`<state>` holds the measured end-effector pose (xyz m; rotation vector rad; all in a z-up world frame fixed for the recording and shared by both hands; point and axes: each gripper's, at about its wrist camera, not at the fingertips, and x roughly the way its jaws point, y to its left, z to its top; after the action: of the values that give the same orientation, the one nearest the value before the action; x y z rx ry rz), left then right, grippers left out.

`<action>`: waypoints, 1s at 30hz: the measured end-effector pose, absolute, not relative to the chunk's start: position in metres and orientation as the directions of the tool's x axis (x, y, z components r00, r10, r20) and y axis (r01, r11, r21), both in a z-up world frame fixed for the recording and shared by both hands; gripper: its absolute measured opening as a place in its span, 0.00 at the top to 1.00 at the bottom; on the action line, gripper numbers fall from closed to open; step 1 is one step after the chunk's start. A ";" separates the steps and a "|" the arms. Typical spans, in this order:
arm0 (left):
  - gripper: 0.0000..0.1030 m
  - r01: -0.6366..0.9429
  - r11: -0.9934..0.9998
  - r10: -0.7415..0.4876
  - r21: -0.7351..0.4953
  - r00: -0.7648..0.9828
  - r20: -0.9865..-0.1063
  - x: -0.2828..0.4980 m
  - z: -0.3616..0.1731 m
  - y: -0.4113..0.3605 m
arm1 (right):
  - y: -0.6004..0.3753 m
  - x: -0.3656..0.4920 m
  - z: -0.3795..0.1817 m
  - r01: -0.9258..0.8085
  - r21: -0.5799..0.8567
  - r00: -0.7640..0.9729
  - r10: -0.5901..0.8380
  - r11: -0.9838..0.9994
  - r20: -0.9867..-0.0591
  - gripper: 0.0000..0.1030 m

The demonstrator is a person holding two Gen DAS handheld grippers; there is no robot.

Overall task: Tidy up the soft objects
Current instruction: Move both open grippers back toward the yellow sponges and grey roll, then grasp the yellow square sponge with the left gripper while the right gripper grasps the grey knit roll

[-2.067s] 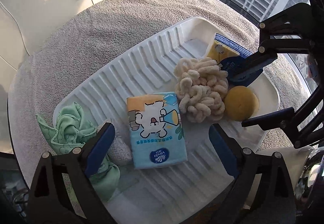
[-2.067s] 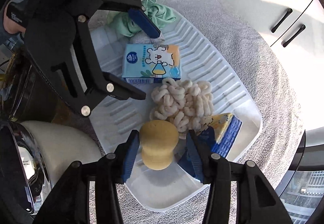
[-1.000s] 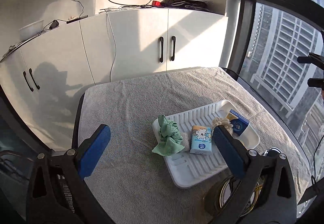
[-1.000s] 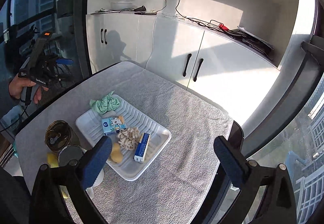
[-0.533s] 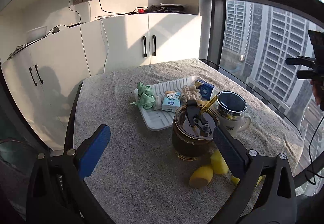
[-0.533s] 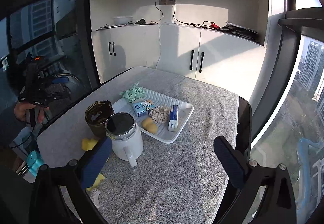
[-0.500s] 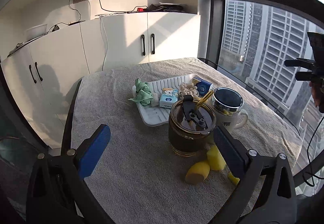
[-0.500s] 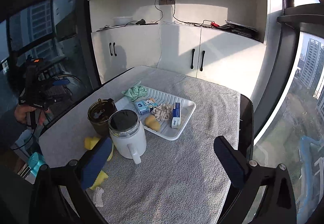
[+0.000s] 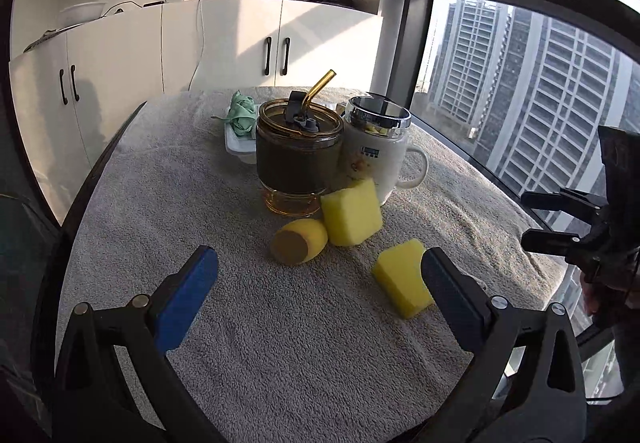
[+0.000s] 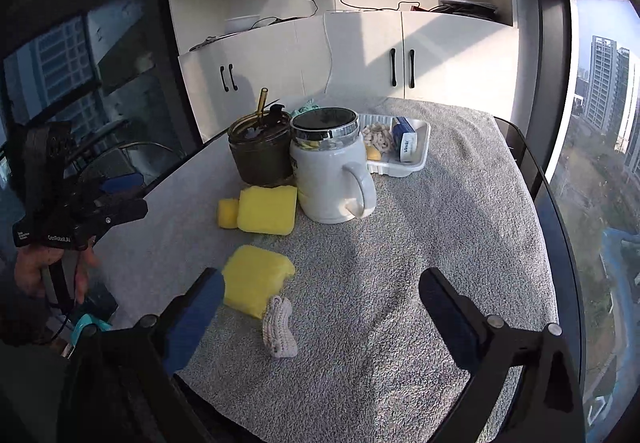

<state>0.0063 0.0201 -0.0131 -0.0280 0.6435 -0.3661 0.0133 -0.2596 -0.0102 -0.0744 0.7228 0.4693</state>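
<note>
Since three sponges still lie loose on the worktop point(image 9: 168, 211), my left hand-held gripper point(image 9: 318, 283) gapes empty before the oval sponge point(image 9: 299, 241). Rightward view: right hand-held gripper point(image 10: 322, 297), jaws just narrowed, nothing between, near the yellow sponge point(image 10: 256, 279); tray point(image 10: 420, 147) waits behind.

We read "Vinda" on the blue tissue pack point(image 10: 406, 141) in the white tray point(image 10: 421, 159), "GenRobot.AI" on the left claw point(image 10: 116, 199) body, print on the white mug point(image 9: 374, 161) too small to read
</note>
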 end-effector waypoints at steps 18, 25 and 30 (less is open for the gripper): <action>0.00 0.328 0.925 -0.365 -0.191 0.632 -0.683 0.028 -0.060 -0.035 | -0.222 0.023 -0.073 -0.449 0.015 0.580 0.304 0.894 -0.755 0.46; 0.00 0.329 0.927 -0.355 -0.181 0.615 -0.704 0.033 -0.064 -0.042 | -0.217 0.024 -0.080 -0.476 0.020 0.560 0.321 0.879 -0.764 0.52; 0.00 0.334 0.926 -0.355 -0.179 0.601 -0.716 0.035 -0.067 -0.047 | -0.215 0.023 -0.080 -0.483 0.017 0.559 0.324 0.875 -0.763 0.53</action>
<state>0.0351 -0.0469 -0.0672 -0.0273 0.8359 -0.3988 0.0231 -0.2153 -0.0800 -0.2033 0.8534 0.4795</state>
